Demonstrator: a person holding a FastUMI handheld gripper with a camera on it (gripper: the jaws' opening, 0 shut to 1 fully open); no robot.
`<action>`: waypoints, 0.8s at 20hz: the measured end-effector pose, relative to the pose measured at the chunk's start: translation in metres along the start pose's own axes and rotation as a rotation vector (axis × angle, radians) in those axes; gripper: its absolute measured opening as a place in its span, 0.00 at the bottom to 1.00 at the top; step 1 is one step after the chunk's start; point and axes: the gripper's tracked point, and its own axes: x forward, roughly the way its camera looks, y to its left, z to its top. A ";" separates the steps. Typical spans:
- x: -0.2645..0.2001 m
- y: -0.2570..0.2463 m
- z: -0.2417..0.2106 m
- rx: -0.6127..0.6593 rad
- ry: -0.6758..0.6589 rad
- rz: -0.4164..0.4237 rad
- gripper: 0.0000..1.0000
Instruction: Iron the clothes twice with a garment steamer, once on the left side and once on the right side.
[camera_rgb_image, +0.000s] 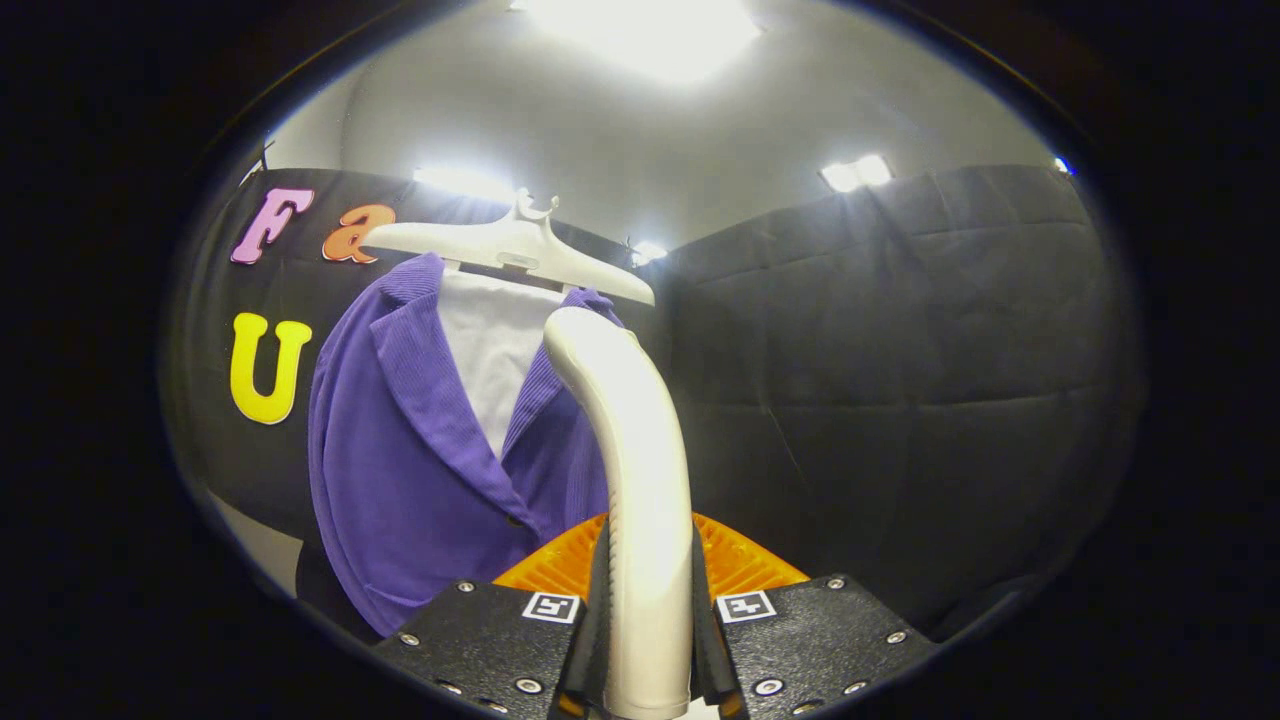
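Clamped on the steamer (640, 480): gripper (648, 630) with both fingers (598, 600) pressed against the sides of the pale handle, which rises between them and curves forward at its rounded top. Tilted upward, toward the ceiling and its bright lights (650, 30). Just ahead of the fingers, behind the handle's foot, a ribbed orange part (735, 560), its nature not clear. Beyond the fingers and to the left of the handle, a purple jacket (400, 470) over a white shirt (492, 350), both hung on a white hanger (510, 245) in front of the black cloth wall (900, 380). The steamer's top overlaps the jacket's far lapel in the view; whether touching or apart cannot be told. Jacket's near shoulder and left front open to view, its lower hem dropping out of sight beside the left finger block. Right of the handle, open room up to the quilted wall panels, which meet at a corner behind the hanger's right arm. At lower left, below the cloth's bottom edge, a strip of pale surface (262, 545). On each finger block, a small square black-and-white marker (745, 606), not readable as text; screws along the blocks' edges. No brand or label legible on steamer, hanger or clothes.
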 end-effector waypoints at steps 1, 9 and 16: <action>0.010 0.001 0.007 0.004 -0.009 -0.002 0.35; 0.075 0.025 0.015 0.001 -0.029 -0.023 0.35; 0.095 0.038 -0.027 -0.046 0.029 -0.050 0.35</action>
